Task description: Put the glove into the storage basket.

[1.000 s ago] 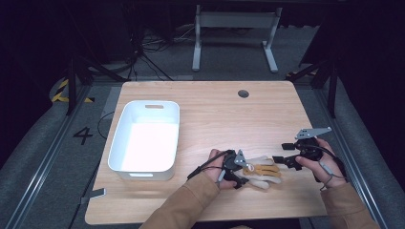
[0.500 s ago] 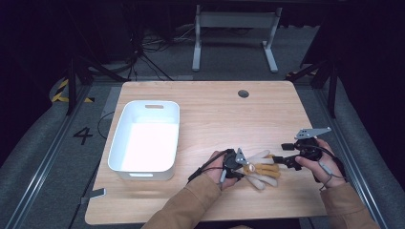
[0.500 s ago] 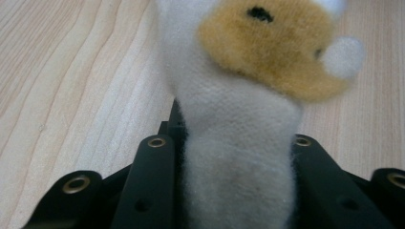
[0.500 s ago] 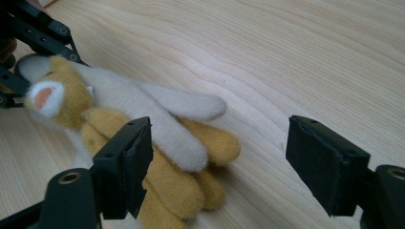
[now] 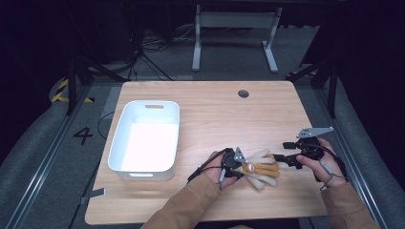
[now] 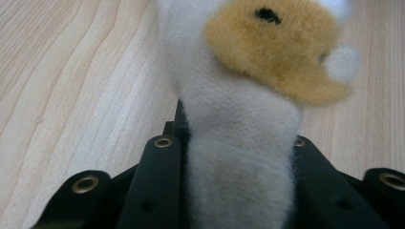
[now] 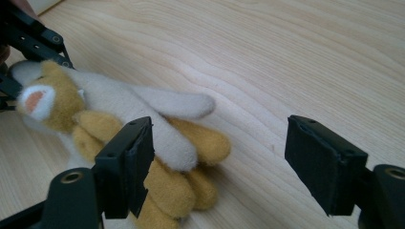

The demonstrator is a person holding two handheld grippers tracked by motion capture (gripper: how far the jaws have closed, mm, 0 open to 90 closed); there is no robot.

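Observation:
A tan and white plush toy [image 5: 260, 168] lies on the wooden table [image 5: 215, 119] near the front edge. My left gripper [image 5: 240, 164] is at the toy's left end and is shut on a white part of it [image 6: 239, 157]. Its jaws have just been closing, and the plush is squeezed between them. My right gripper [image 5: 285, 160] stands open at the toy's right end. In the right gripper view the toy [image 7: 157, 124] lies beside the left jaw, with the gripper's [image 7: 224, 162] pads apart and bare wood between them.
A white plastic bin [image 5: 120, 143] stands on the left half of the table, its inside bare. A round cable hole [image 5: 243, 93] is near the far edge. Dark floor, cables and a stand lie beyond the table.
The left gripper's jaws have closed on the plush toy. Both hands have stayed where they were.

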